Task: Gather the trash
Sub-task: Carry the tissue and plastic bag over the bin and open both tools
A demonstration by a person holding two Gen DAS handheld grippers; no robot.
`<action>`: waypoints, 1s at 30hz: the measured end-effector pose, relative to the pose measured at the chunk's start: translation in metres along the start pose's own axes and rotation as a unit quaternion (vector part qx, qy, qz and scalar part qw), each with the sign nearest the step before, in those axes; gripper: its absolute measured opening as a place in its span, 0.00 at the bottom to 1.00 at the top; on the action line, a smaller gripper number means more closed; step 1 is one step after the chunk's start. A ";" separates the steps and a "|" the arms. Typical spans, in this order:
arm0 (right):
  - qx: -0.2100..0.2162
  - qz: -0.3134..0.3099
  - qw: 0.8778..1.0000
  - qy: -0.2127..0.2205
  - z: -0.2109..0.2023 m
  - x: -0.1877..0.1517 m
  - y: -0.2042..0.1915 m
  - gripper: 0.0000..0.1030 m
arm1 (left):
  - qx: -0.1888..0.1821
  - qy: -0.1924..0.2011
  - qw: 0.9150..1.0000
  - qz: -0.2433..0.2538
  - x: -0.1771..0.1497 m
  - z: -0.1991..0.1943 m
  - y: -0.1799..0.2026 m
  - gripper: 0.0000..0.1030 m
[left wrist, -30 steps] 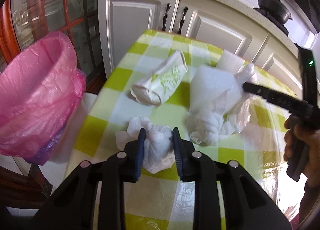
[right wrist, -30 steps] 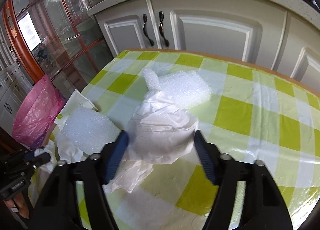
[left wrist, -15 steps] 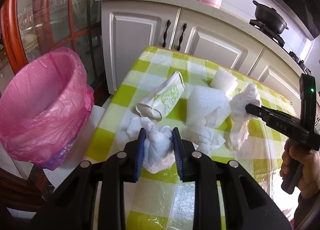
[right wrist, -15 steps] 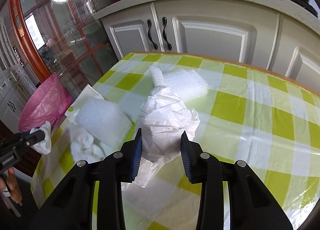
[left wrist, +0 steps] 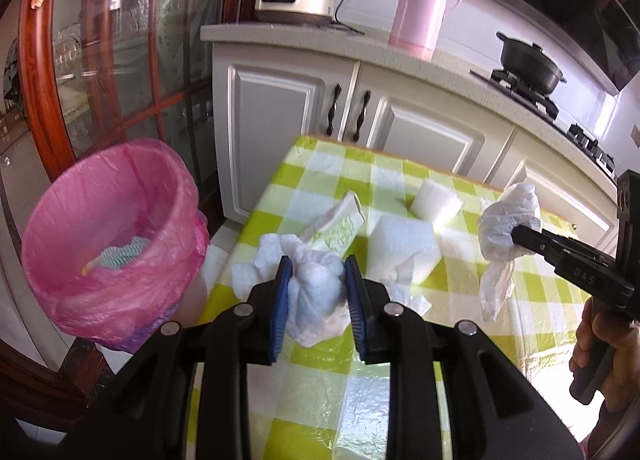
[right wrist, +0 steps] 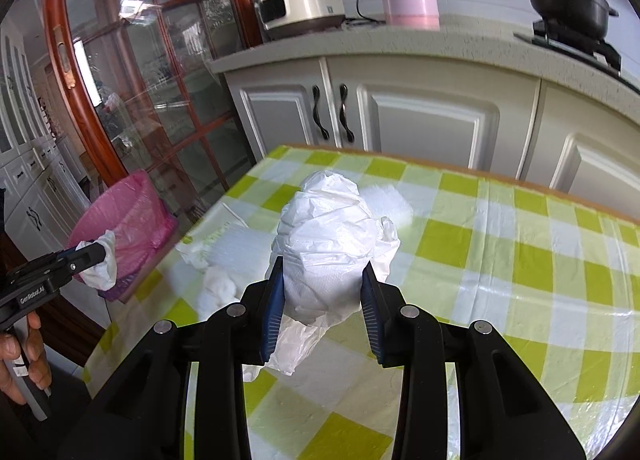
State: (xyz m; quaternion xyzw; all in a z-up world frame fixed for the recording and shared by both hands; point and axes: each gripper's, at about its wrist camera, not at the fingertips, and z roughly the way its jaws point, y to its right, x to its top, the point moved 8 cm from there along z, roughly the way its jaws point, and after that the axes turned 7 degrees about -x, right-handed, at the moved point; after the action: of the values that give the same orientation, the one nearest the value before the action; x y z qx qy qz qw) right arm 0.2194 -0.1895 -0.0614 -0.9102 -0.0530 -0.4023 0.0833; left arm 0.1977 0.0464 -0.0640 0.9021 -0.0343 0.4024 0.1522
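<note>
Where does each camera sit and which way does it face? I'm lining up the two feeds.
Left wrist: behind the left gripper, angled down at its crumpled tissue; a hand shows.
Right wrist: behind the right gripper, angled down at its plastic bag; fingers show.
Shared: pink bin, checked table, each other's gripper.

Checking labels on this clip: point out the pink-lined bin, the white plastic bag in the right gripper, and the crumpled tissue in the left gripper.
pink-lined bin (left wrist: 120, 196): left wrist view, inner wall of liner.
white plastic bag (right wrist: 328, 244): right wrist view, bunched middle.
crumpled tissue (left wrist: 316, 284): left wrist view, wad between pads.
</note>
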 end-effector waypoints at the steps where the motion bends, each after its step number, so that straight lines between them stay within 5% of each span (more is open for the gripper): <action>1: 0.001 -0.002 1.000 0.004 -0.003 0.002 -0.002 0.34 | 0.000 0.004 1.000 -0.001 0.002 -0.003 -0.001 0.25; 18: 0.035 -0.033 0.997 0.056 -0.037 0.049 -0.066 0.34 | 0.040 0.076 0.996 -0.027 0.039 -0.064 -0.066 0.25; 30: 0.103 -0.085 0.988 0.072 -0.029 0.089 -0.165 0.34 | 0.091 0.111 0.989 -0.043 0.059 -0.105 -0.140 0.25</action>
State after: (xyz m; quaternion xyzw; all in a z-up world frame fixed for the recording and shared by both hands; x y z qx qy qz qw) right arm 0.2314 -0.0307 0.0417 -0.8575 -0.1650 -0.4649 0.1461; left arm 0.1886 0.2152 0.0108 0.8626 0.0590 0.4945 0.0893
